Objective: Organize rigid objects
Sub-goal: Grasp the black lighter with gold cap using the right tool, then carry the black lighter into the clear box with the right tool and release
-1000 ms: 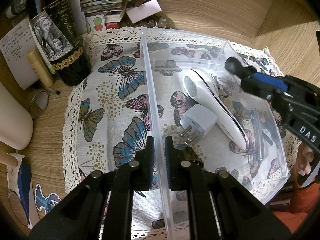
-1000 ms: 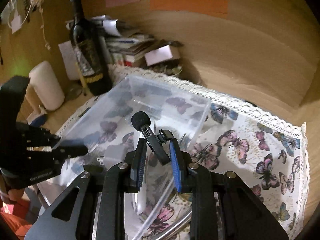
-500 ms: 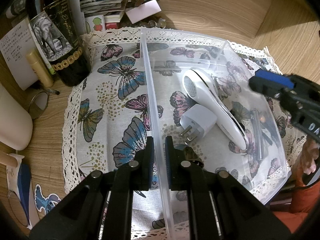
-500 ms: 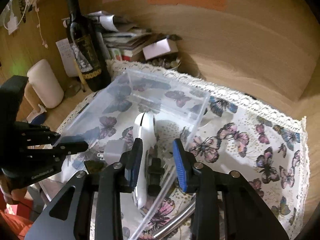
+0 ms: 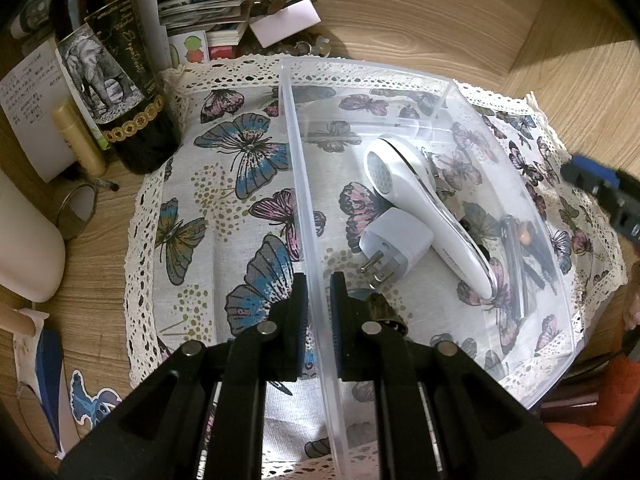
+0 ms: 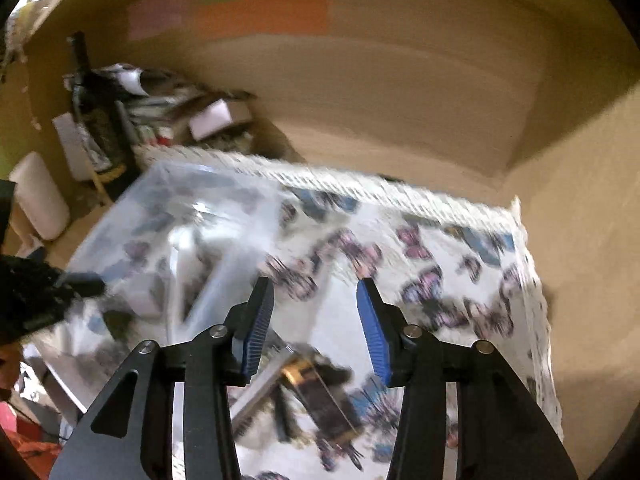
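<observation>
Wine bottle (image 5: 116, 80) far left, off the butterfly cloth (image 5: 224, 184). Left gripper (image 5: 319, 304) pinched on near-left wall of clear bin (image 5: 304, 184), one pad each side. Inside bin: white plug adapter (image 5: 396, 240), prongs toward the cam; white handheld device (image 5: 420, 204), long axis diagonal, round head far-left, handle near-right. Right gripper (image 6: 316, 320) jaws just been opening, nothing between, over cloth right of bin; view blurred.
</observation>
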### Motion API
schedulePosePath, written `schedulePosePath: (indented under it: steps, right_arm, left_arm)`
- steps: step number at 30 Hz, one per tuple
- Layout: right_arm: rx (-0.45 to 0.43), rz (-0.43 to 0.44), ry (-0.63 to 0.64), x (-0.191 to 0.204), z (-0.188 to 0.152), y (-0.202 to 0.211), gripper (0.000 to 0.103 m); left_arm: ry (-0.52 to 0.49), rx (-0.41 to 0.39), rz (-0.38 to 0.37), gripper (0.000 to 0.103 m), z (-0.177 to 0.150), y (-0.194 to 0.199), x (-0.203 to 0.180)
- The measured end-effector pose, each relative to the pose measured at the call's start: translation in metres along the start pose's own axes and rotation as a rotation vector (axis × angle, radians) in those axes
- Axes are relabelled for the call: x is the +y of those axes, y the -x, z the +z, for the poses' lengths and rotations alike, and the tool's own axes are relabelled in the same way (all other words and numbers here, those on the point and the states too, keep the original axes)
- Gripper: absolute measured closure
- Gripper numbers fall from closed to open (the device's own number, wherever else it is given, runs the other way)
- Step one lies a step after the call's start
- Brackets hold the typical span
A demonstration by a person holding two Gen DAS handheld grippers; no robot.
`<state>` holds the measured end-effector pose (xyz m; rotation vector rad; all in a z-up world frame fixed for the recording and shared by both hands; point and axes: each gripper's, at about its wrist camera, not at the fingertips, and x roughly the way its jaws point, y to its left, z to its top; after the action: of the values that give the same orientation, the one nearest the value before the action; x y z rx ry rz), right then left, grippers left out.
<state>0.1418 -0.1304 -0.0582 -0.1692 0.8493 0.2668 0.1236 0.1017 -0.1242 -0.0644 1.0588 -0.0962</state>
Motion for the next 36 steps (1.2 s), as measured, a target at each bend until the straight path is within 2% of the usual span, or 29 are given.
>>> schedulePosePath:
  steps: [6, 11, 16, 17, 18, 20, 27, 36]
  right_arm:
    - [0.120, -0.008, -0.046, -0.013, -0.034, -0.019, 0.063]
    - [0.199, 0.039, -0.077, -0.010, -0.063, -0.032, 0.063]
    - [0.228, 0.034, -0.088, -0.006, -0.077, -0.045, 0.063]
    - [0.212, 0.030, -0.094, -0.007, -0.078, -0.044, 0.066]
    - [0.209, 0.029, -0.095, -0.007, -0.079, -0.043, 0.075]
    - [0.204, 0.037, -0.108, -0.010, -0.078, -0.042, 0.081]
    - [0.136, 0.009, -0.113, -0.012, -0.070, -0.028, 0.081]
    - [0.012, 0.015, -0.091, -0.007, -0.035, -0.006, 0.081]
  left_arm:
    - [0.002, -0.001, -0.003, 0.093, 0.000, 0.000, 0.000]
    - [0.002, -0.001, -0.003, 0.093, 0.000, 0.000, 0.000]
    - [0.002, -0.001, -0.003, 0.093, 0.000, 0.000, 0.000]
    - [0.003, -0.001, -0.004, 0.093, 0.000, 0.000, 0.001]
    - [0.002, -0.001, -0.004, 0.093, 0.000, 0.000, 0.001]
    - [0.003, -0.001, -0.004, 0.093, 0.000, 0.000, 0.000]
    - [0.002, -0.001, -0.004, 0.093, 0.000, 0.000, 0.000]
    - [0.003, -0.002, -0.004, 0.093, -0.001, 0.000, 0.001]
